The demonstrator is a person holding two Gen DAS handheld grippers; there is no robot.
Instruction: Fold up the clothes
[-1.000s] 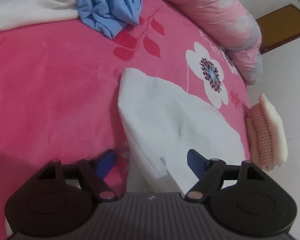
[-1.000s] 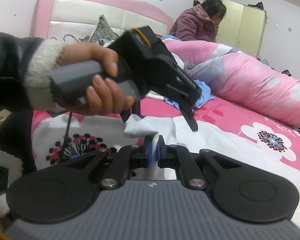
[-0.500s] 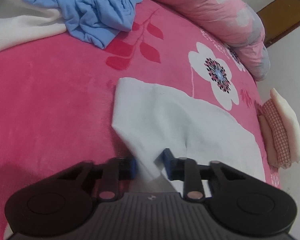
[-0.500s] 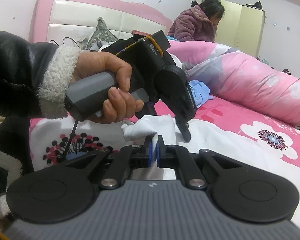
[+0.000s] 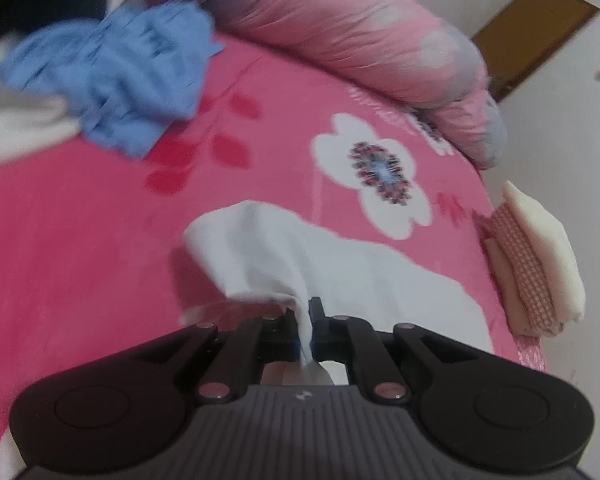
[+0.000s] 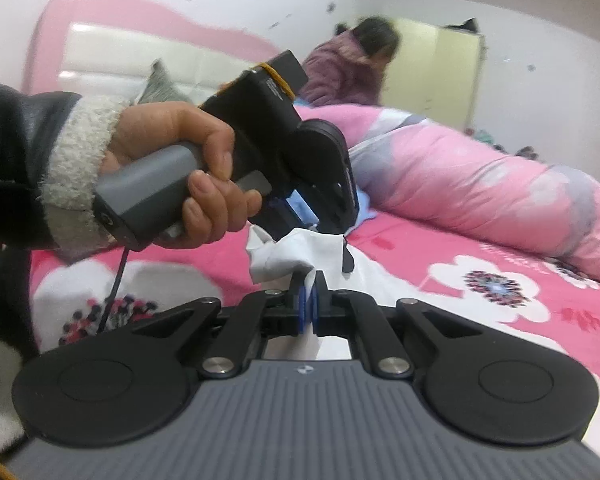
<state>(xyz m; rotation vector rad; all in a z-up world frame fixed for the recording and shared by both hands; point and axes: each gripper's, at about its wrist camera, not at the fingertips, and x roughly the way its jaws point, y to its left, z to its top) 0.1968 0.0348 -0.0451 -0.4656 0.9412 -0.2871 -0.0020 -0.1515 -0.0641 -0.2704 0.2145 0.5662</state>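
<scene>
A white garment (image 5: pixel 340 264) lies on the pink flowered bed (image 5: pixel 80 248). My left gripper (image 5: pixel 306 326) is shut on its near edge and lifts a fold of it off the bed. My right gripper (image 6: pixel 309 300) is shut on another part of the same white garment (image 6: pixel 296 254), close beside the left gripper (image 6: pixel 340 236), which shows held in a hand just beyond it. The cloth bunches between the two grippers.
A crumpled blue garment (image 5: pixel 124 76) and a white one (image 5: pixel 16 128) lie at the far left. A rolled pink quilt (image 5: pixel 360 36) runs along the back. A folded stack (image 5: pixel 540 256) sits at the bed's right edge. A person (image 6: pixel 352 68) sits beyond the quilt.
My left gripper went from open around the white garment's edge to shut on it, and has lifted the fold. My right gripper stayed shut on the cloth.
</scene>
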